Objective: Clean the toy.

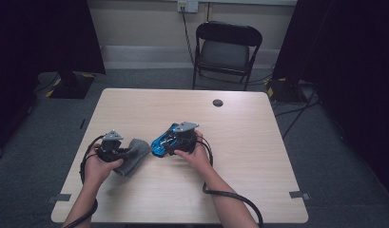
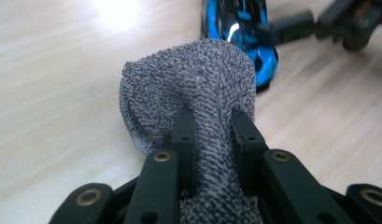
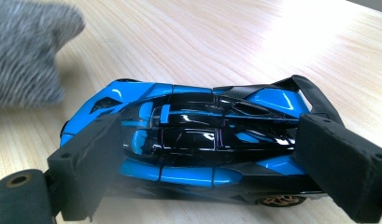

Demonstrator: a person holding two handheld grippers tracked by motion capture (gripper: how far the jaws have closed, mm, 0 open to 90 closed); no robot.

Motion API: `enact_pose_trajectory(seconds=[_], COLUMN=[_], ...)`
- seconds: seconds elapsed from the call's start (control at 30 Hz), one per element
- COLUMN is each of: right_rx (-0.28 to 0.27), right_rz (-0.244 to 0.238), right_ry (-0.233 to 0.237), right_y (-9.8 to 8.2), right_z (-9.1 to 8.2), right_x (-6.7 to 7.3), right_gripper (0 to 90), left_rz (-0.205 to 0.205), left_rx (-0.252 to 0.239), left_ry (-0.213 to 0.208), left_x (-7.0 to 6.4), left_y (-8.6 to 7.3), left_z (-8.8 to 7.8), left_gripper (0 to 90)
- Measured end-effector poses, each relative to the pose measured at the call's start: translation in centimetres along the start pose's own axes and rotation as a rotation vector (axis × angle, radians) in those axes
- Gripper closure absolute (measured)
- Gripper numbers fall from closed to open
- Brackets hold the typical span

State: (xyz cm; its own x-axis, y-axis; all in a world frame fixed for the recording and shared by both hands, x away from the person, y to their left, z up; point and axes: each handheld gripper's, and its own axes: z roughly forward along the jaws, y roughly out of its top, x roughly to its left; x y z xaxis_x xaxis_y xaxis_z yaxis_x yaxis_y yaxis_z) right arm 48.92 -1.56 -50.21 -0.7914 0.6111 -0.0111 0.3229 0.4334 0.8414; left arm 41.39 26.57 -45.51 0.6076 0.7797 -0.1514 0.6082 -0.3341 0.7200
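the person's left gripper [image 1: 117, 151] sits at the near left of the wooden table [image 1: 239, 142], its jaws clenched on a bunched grey cloth [image 1: 135, 156]. in the left gripper view the fuzzy cloth [image 2: 198, 98] is pinched tight between the two black jaws, with a rounded fold bulging out past their tips and the rest trailing back toward the hand. the fold hangs just beside the blue toy car [image 2: 240, 32], which sits beyond it on the table.

the right gripper [image 1: 175, 137] is near the middle of the table, a little right of the cloth, and it grasps the car [image 1: 162, 141]. in the right gripper view the blue and black car [image 3: 193, 140] lies crosswise between the jaws, one pad against its nose and the other against its tail, with its wheels low over the tabletop. a corner of the cloth [image 3: 30, 56] shows blurred at the far left of that view.

beyond the table stands a black folding chair [image 1: 226, 50].
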Motion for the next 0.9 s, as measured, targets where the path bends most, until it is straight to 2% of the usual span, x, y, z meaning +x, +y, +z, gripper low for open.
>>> enact_pose_trajectory(seconds=[0.07, 0.13, 0.43, 0.67, 0.9], right_rx=[0.000, 0.000, 0.000, 0.000, 0.000], right_rz=[0.000, 0.000, 0.000, 0.000, -0.001], right_ry=[0.000, 0.000, 0.000, 0.001, 0.000], right_y=[0.0, 0.0, 0.0, 0.0, 0.0], right_z=[0.0, 0.0, 0.0, 0.0, 0.0], right_x=[0.0, 0.0, 0.0, 0.0, 0.0], right_gripper=[8.3, 8.3, 8.3, 8.3, 8.3], left_rz=[-0.005, 0.010, 0.004, 0.004, 0.000], left_rx=[-0.026, -0.054, -0.081, -0.067, -0.046], left_ry=[0.010, 0.024, 0.036, 0.060, 0.094], left_x=[0.4, 0.7, 1.8, 2.5, 2.4], left_y=[0.9, 1.9, 5.5, 7.3, 8.5], left_z=[0.1, 0.4, 2.5, 5.1, 8.0], left_gripper=[74.9, 74.9, 74.5, 74.6, 74.6])
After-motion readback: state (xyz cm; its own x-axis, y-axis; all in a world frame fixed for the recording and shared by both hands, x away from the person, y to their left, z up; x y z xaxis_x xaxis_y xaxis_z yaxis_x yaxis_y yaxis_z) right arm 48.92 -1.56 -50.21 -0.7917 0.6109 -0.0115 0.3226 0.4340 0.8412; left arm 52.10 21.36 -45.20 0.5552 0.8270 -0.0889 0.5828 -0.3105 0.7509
